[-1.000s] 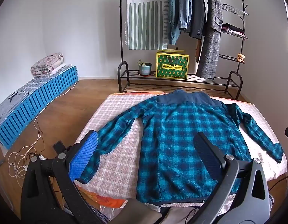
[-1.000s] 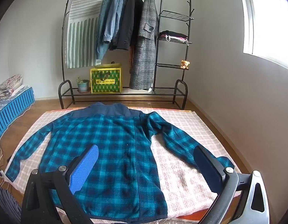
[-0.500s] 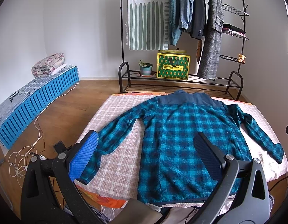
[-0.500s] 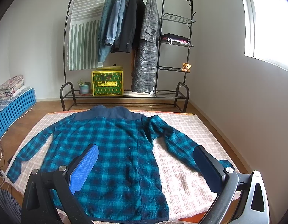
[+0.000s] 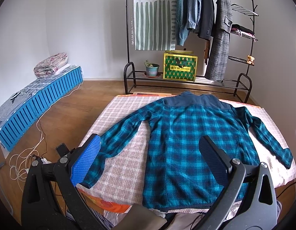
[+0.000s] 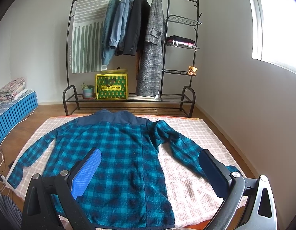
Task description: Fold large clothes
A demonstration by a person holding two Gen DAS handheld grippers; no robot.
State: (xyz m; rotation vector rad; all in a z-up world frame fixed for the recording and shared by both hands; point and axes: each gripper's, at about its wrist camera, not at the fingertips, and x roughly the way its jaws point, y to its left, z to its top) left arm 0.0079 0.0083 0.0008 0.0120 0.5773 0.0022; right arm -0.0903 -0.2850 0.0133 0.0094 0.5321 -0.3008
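Just then the teal plaid shirt [image 5: 196, 145] lay flat and face down on the counter [image 5: 117, 118], which wore a pale checked cloth. Its navy yoke and collar pointed at the far edge, its hem reached the near edge, and both sleeves spread out to the sides — one cuff near the near left corner, the other near the right edge. My left gripper [image 5: 150, 161] hung above the near edge with its fingers [image 5: 86, 161] spread wide, holding nothing; the blue pad sat over the left cuff in that view. My right gripper [image 6: 150, 172] hung likewise — fingers [image 6: 86, 172] wide apart, empty, above the shirt's lower half. Beyond the far edge stood a black clothes rack [image 6: 167, 44] with coats, a striped towel [image 6: 86, 38] and a green bag [image 6: 112, 87].
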